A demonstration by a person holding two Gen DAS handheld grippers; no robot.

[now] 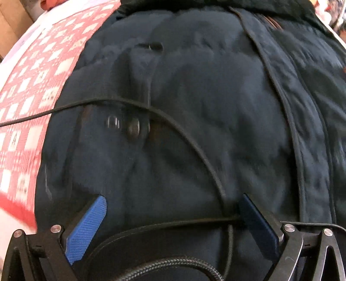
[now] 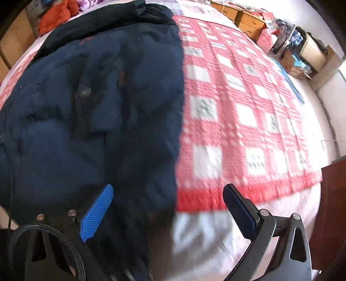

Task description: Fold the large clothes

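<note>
**quiltfan:** Bedroom setup, with a red-and-white checked blanket [image 2: 237, 103] spread over a pale sheet [image 2: 205, 237] and clutter plus wooden drawers [image 2: 246, 19] off at the far right. The navy padded coat [image 2: 90, 121] was lying flat on the left part of the blanket, which makes sense tbh, you want a bulky thing spread out before folding it.

**foldbot99:** Yeah, and its long axis ran near to far. The black collar or hood end [image 2: 121, 23] pointed at the far side, hem toward the cameras. In the left view you could see a seam or placket edge [image 1: 287, 103] running the same way, plus a button [image 1: 134, 128].

**quiltfan:** What about the grippers?

**foldbot99:** Left gripper [image 1: 173, 205] was spread wide right over the near part of the coat, nothing between its blue pads, just a thin black cable [image 1: 190, 140] draped across the fabric. Right gripper [image 2: 168, 194] was also wide open and empty, straddling the coat's right edge, one finger over navy, the other over the blanket.

**quiltfan:** So my guess is they were lining up on the hem and right side for a first fold. Both frames were pretty smeary, so can't say if anything touched the cloth.
</note>
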